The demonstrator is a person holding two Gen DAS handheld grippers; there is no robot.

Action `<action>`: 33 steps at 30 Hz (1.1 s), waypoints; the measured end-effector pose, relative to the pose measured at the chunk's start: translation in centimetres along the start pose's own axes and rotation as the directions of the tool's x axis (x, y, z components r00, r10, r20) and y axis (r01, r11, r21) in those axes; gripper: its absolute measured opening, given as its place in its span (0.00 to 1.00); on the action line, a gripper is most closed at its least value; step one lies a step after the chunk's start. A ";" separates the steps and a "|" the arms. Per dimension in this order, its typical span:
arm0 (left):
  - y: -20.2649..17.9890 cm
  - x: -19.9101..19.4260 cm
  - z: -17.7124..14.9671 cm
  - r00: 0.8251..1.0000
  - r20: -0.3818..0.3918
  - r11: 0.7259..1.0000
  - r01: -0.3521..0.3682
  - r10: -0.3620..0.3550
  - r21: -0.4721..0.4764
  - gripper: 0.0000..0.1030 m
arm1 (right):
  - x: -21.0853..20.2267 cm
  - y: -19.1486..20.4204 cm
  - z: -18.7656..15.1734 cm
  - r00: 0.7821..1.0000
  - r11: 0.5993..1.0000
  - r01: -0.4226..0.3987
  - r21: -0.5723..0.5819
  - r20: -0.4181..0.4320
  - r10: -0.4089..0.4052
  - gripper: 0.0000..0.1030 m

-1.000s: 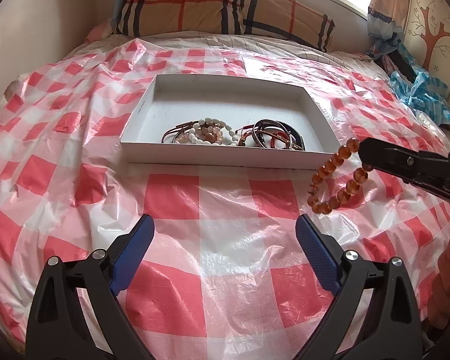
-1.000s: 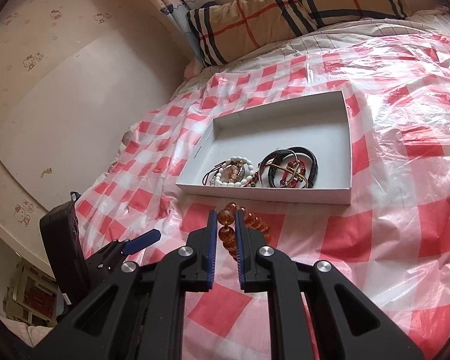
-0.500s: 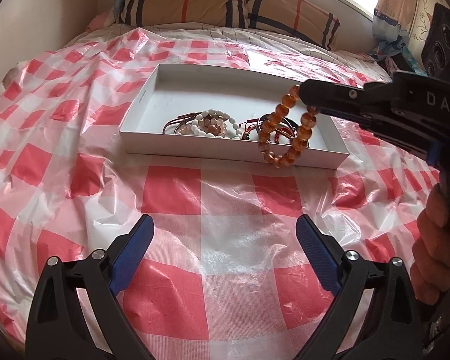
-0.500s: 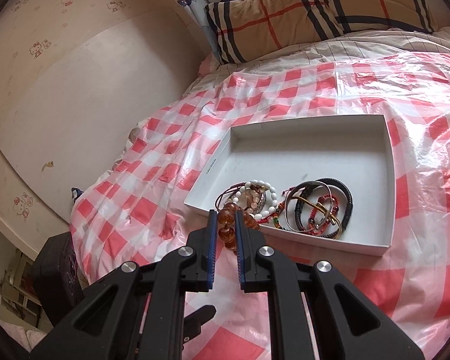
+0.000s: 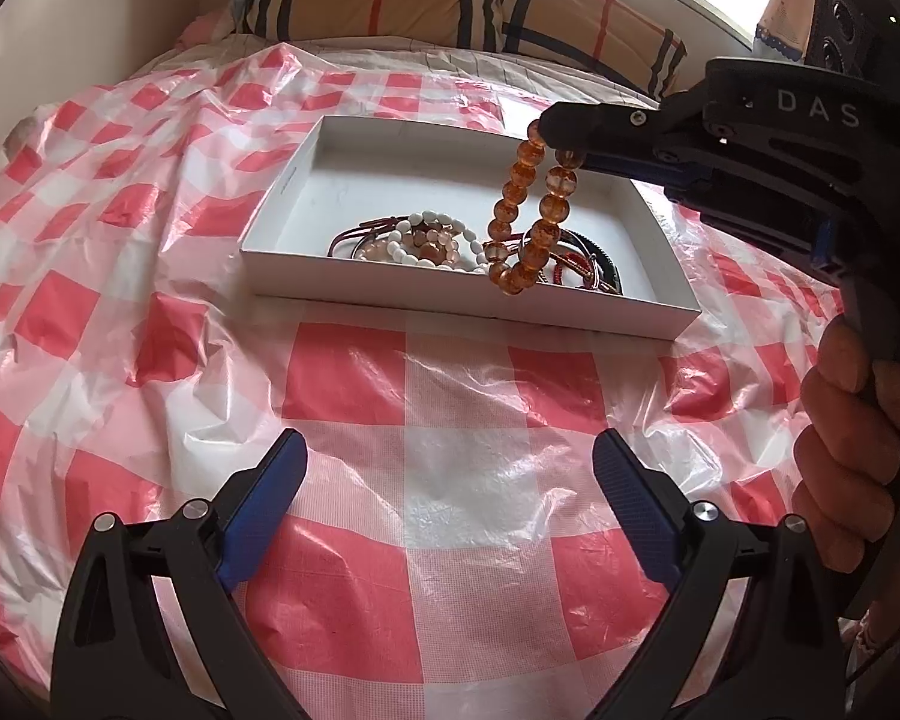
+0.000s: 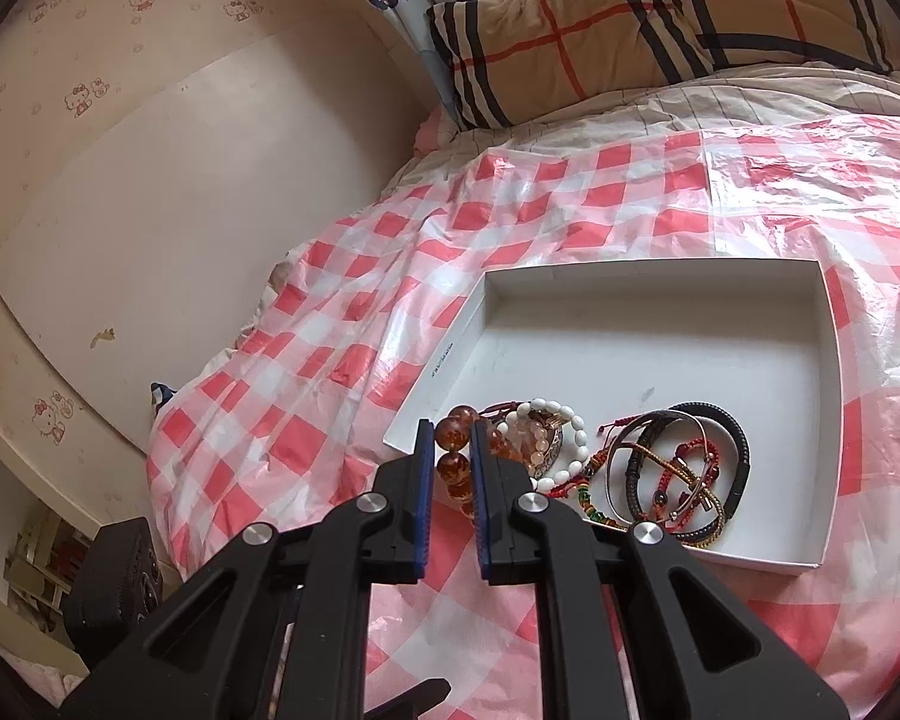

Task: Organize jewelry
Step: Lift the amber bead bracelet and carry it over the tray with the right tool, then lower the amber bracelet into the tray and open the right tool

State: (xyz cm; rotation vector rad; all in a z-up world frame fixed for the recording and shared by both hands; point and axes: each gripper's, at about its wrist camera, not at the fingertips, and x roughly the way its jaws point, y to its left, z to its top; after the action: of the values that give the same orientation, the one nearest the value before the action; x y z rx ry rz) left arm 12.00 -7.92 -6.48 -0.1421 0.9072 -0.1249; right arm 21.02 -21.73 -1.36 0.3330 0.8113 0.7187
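A: What is the right gripper (image 6: 450, 450) doing?

B: Its jaws are pinching the amber bead bracelet (image 5: 525, 213) near the top of the loop, closed down to the width of a bead. The rest of the loop is hanging free over the white tray (image 5: 570, 309), dangling above its near edge.

A: And the left gripper (image 5: 450, 498)?

B: It is hovering low over the checked plastic sheet (image 5: 462, 396) covering the bed, jaws spread wide and gripping nothing.

A: Where is the tray sitting?

B: On the sheet, around the middle of the bed, well short of the plaid pillow (image 6: 648, 24) lying at the head end.

A: What is lying in the tray?

B: A white bead bracelet (image 6: 564, 438) is resting along the near edge toward the tray's left corner, and a tangle of dark cord bracelets (image 6: 684, 474) is lying just beside it, toward the right. The far half of the tray is showing bare white floor.
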 end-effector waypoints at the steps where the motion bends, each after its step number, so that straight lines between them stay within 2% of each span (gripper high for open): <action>1: 0.0 0.0 0.0 1.000 -0.001 1.000 0.002 -0.002 -0.002 0.89 | 0.1 0.0 0.1 1.000 1.000 -0.001 -0.001 0.000 0.001 0.12; 18: 0.6 0.3 0.0 1.000 -0.017 0.999 0.025 -0.025 -0.031 0.90 | 3.8 -0.5 1.7 0.999 0.999 -0.034 0.014 -0.017 0.034 0.12; 33: 1.0 0.4 0.0 0.999 -0.021 0.998 0.040 -0.041 -0.046 0.90 | 5.4 -2.7 1.1 0.999 0.999 0.003 0.050 -0.036 -0.002 0.12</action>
State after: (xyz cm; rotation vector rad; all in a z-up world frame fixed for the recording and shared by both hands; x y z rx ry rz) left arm 12.32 -6.97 -6.96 -0.2020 0.9300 -0.1431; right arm 25.65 -19.93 -4.94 0.3648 0.8649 0.7046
